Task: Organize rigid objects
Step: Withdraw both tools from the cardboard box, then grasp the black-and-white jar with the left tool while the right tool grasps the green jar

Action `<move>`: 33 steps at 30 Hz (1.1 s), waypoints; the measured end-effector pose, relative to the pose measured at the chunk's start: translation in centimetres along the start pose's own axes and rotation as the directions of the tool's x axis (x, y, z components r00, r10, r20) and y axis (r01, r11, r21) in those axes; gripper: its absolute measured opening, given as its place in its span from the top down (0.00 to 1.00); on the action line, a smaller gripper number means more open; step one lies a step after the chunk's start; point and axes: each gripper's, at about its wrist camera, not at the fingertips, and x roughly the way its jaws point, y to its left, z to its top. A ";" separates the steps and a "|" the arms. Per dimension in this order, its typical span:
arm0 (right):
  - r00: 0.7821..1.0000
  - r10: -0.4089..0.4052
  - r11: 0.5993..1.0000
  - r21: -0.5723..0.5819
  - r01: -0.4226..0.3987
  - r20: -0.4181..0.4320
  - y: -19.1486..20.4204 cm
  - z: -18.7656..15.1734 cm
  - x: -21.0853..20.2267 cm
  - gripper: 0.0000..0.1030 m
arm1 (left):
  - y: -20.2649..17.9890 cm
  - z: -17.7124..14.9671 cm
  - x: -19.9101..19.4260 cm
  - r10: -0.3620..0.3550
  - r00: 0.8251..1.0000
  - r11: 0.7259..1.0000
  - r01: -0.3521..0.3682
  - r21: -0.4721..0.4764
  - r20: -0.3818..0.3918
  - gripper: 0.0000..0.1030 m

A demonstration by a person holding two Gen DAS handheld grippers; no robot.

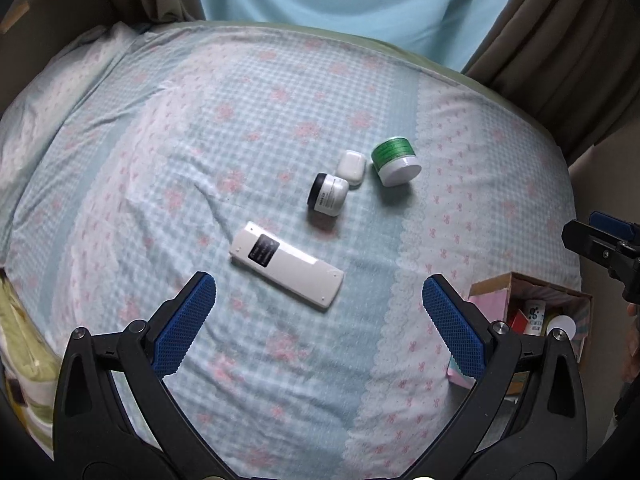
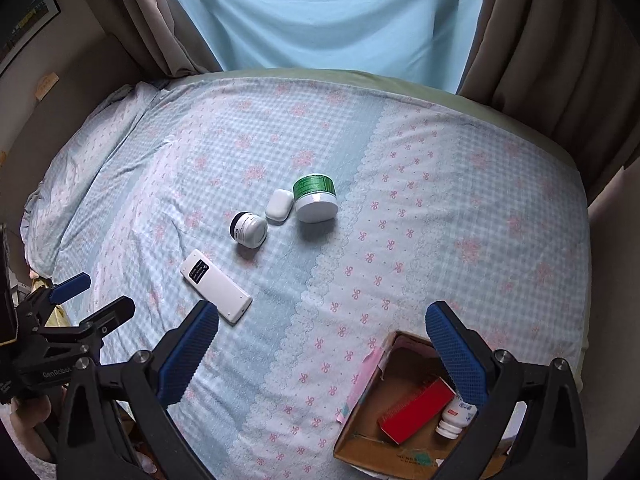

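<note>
A white remote (image 1: 286, 266) (image 2: 215, 286) lies on the bed sheet, just ahead of my open, empty left gripper (image 1: 318, 292). Beyond it lie a white jar with a black lid (image 1: 328, 194) (image 2: 249, 229) on its side, a small white earbud case (image 1: 351, 168) (image 2: 279, 205) and a green jar with a white lid (image 1: 395, 162) (image 2: 316, 198). My right gripper (image 2: 320, 320) is open and empty above the near right of the bed, over a cardboard box (image 2: 360, 420) (image 1: 492, 286). The left gripper also shows at the left edge of the right wrist view (image 2: 86, 300).
The box holds a red carton (image 2: 418, 410) and a small white bottle (image 2: 454, 420). Brown curtains (image 2: 540, 40) and a light blue drape (image 2: 320, 12) hang behind the bed. A pillow (image 1: 52, 92) lies at the far left. Yellowish fabric (image 1: 24, 340) sits at the left edge.
</note>
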 end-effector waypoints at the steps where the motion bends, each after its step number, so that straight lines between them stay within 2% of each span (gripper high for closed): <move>1: 1.000 0.003 1.000 -0.009 -0.003 -0.013 0.0 0.8 1.1 0.00 | 0.2 0.4 1.1 -0.003 1.000 1.000 0.003 -0.015 -0.006 0.00; 11: 0.989 0.040 0.993 -0.103 -0.055 -0.141 0.2 8.4 11.8 0.00 | -0.4 4.6 11.8 0.029 0.997 0.998 -0.032 -0.052 -0.068 0.00; 16: 0.972 0.059 0.990 -0.108 -0.086 -0.228 0.1 10.8 17.1 0.00 | -0.9 5.8 15.9 0.043 0.994 0.997 -0.049 -0.060 -0.102 0.00; 18: 0.963 0.042 0.989 -0.127 -0.078 -0.265 0.2 11.7 19.3 0.00 | -0.9 6.1 17.4 0.045 0.993 0.997 -0.052 -0.064 -0.111 0.00; 27: 0.919 0.028 0.991 -0.106 -0.076 -0.394 0.3 13.6 26.6 0.00 | -1.3 7.3 22.8 0.047 0.984 0.996 -0.058 -0.064 -0.171 0.00; 29: 0.915 0.031 0.993 -0.091 -0.074 -0.402 0.1 13.7 27.5 0.04 | -1.3 7.6 23.5 0.042 0.983 0.996 -0.055 -0.064 -0.179 0.02; 33: 0.903 0.038 0.994 -0.076 -0.078 -0.429 0.1 13.7 29.2 0.05 | -0.7 7.9 24.7 0.015 0.981 0.995 -0.034 -0.092 -0.194 0.05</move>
